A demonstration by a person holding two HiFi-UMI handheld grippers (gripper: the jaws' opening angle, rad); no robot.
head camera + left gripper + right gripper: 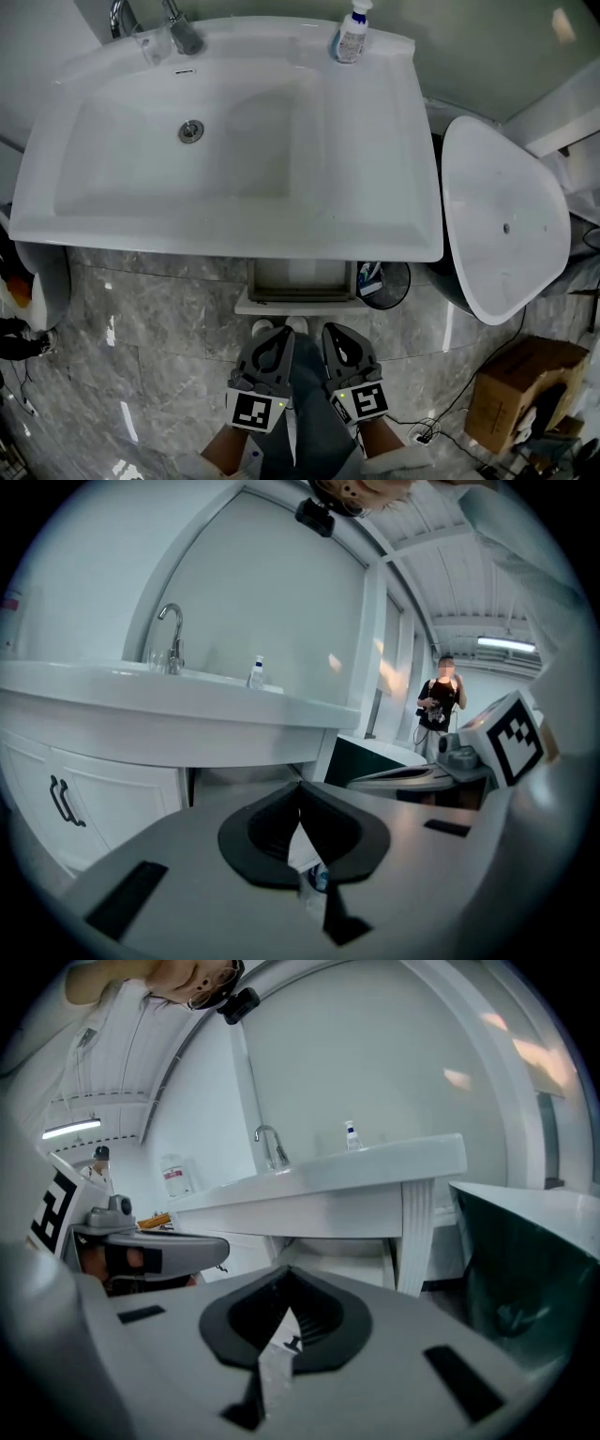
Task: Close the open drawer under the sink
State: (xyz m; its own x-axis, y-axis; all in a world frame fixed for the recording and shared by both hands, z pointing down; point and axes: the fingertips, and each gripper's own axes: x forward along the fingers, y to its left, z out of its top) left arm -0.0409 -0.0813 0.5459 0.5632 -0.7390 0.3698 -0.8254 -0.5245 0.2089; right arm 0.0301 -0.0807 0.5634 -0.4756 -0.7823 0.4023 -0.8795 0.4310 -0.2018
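The drawer [298, 302] juts open from under the front edge of the sink [281, 242]. Its long axis runs left to right and its front faces me. My left claw [274, 343] and right claw [339, 343] hover near it, both clenched and empty. The approach is in hand; next I would press the front straight in.

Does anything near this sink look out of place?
The drawer under the sink stands pulled out past its front edge. The left gripper and right gripper, both shut and empty, are short of it.
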